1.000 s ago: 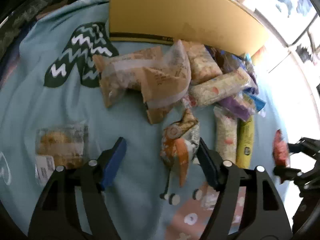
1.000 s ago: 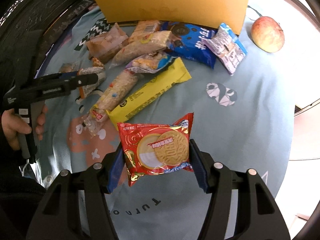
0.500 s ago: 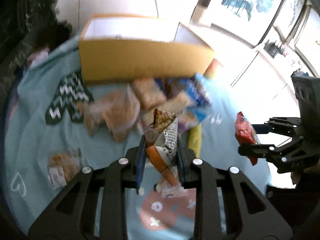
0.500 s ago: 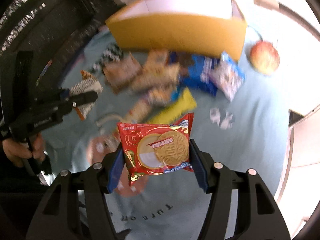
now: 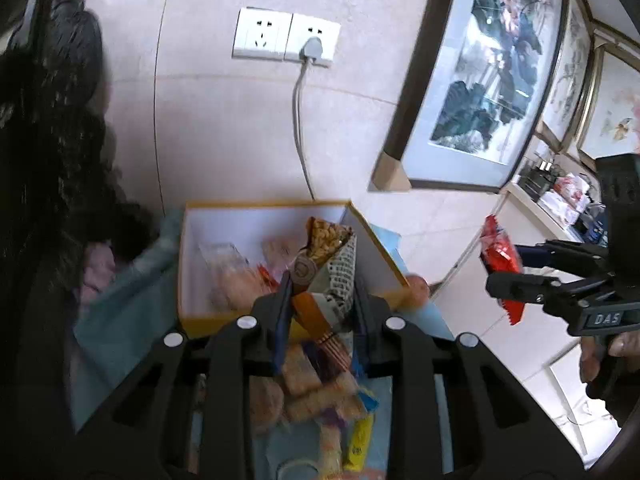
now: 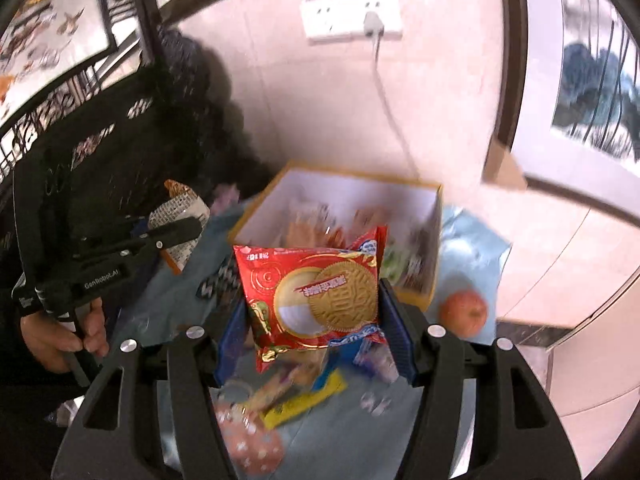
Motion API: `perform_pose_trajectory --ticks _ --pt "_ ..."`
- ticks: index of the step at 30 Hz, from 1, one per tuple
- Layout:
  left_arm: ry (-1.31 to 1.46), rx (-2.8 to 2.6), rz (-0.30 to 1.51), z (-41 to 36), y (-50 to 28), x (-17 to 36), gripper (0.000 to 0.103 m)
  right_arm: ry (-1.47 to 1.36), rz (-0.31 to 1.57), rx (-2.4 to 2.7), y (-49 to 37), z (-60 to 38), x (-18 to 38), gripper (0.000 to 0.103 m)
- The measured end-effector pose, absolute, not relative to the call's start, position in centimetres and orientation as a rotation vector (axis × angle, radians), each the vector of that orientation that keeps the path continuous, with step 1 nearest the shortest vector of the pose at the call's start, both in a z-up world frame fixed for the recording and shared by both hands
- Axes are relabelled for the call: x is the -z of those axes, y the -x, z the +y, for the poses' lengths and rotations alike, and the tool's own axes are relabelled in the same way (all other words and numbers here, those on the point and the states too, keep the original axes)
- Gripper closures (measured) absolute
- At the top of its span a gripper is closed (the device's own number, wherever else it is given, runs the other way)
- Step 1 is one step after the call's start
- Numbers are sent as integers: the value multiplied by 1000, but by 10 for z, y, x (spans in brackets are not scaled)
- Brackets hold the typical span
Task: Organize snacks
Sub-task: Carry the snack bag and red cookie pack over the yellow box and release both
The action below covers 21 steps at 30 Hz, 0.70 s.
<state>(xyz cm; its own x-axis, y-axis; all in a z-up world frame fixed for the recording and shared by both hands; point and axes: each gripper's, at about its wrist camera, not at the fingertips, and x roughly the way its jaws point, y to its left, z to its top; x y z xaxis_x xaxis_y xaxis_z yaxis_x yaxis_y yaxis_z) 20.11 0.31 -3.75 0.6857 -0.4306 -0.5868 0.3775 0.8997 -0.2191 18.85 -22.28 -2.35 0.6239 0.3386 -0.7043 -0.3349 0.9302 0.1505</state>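
My left gripper (image 5: 322, 300) is shut on a crumpled peanut snack bag (image 5: 328, 268) with a checked and orange wrapper, held up in the air in front of the yellow box (image 5: 224, 322). The box's white inside holds several packets. My right gripper (image 6: 316, 320) is shut on a red biscuit packet (image 6: 316, 292), also lifted, with the yellow box (image 6: 420, 292) behind it. Each gripper shows in the other's view: the right one (image 5: 516, 276) with its red packet (image 5: 500, 256), the left one (image 6: 176, 232) with its bag (image 6: 180, 204).
Loose snack packets (image 5: 320, 396) lie on the light blue cloth (image 5: 120, 320) below both grippers. An apple (image 6: 464, 312) sits right of the box. A wall with sockets (image 5: 286, 36), a cable and framed pictures (image 5: 480, 80) stands behind. A dark carved chair (image 6: 100, 128) is at left.
My left gripper closed on the peanut bag and lifted it off the cloth. Both grippers rose and tilted up, so the box's inside and the wall now show.
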Motion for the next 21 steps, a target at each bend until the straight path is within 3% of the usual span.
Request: perform_pose_trajectory --ticks 17,18,19,20,21 --pt "7 379 705 -24 -316 34 75 7 789 -315 -303 -212 17 41" --pt "13 377 700 -23 -324 37 69 18 785 -312 -311 -210 19 33" --pt "29 389 712 -23 -334 43 32 30 799 -301 -322 -208 26 21" --pt "31 371 738 -23 -340 49 2 44 825 -277 -331 -207 33 15" --pt "33 318 760 -20 -348 58 2 61 845 -256 -337 -205 40 10"
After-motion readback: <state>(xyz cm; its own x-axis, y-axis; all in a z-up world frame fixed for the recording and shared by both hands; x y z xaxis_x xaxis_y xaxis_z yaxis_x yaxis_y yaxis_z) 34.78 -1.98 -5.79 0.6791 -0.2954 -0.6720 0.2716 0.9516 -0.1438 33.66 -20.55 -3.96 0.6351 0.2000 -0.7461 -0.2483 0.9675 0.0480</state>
